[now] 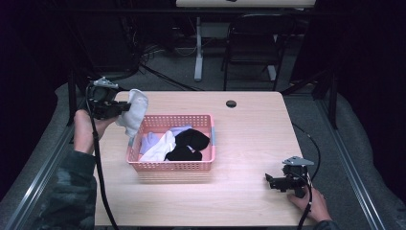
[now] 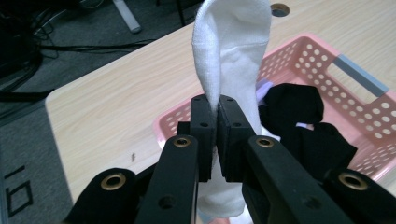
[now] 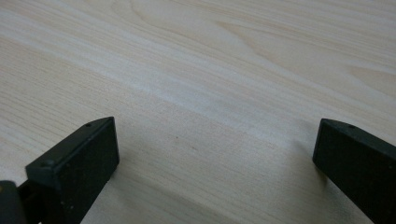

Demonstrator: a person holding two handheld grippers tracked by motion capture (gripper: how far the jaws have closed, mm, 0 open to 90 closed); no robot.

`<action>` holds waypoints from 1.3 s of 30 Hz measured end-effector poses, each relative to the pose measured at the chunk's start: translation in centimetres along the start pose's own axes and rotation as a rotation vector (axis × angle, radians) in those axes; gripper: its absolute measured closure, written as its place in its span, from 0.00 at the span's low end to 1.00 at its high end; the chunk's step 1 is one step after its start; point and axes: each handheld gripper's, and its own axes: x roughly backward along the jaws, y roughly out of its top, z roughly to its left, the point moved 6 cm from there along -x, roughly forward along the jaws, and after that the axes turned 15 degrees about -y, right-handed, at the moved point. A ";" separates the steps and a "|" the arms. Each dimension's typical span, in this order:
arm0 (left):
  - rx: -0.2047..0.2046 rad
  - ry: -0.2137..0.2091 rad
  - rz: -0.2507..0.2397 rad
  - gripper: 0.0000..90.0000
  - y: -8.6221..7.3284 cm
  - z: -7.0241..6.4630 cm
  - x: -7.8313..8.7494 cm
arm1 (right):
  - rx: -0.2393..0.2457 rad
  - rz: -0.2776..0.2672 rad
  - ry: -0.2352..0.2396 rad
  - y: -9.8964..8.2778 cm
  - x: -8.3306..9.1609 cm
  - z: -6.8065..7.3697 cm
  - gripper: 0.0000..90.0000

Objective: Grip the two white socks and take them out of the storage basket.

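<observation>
Left gripper (image 1: 125, 108), upper left of the high view, is clamped on a white sock (image 1: 135, 111) lifted clear of the pink basket (image 1: 171, 166) at centre, probably for sorting, while right gripper (image 1: 269, 180) idles lower right, jaws wide apart.

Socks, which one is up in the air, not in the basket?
The white sock, pinched in the left gripper at the pink basket's left end. The other white sock and black socks lie inside.
</observation>
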 end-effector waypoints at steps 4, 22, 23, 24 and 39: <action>0.018 0.017 -0.010 0.95 -0.6 0.8 0.8 | 0.000 0.000 -0.001 0.0 0.0 0.0 0.00; 0.137 0.088 -0.014 0.95 -5.0 4.7 3.4 | -0.001 0.001 -0.002 0.0 0.0 0.0 0.00; 0.145 0.088 -0.011 0.95 -5.3 4.9 3.4 | -0.002 0.001 -0.002 0.0 0.0 0.0 0.00; 0.157 0.089 -0.012 0.95 -5.7 5.1 3.4 | -0.002 0.001 -0.002 0.0 0.0 0.0 0.00; 0.261 0.076 0.052 0.95 -10.0 6.9 1.0 | -0.003 0.001 -0.003 0.0 0.0 0.0 0.00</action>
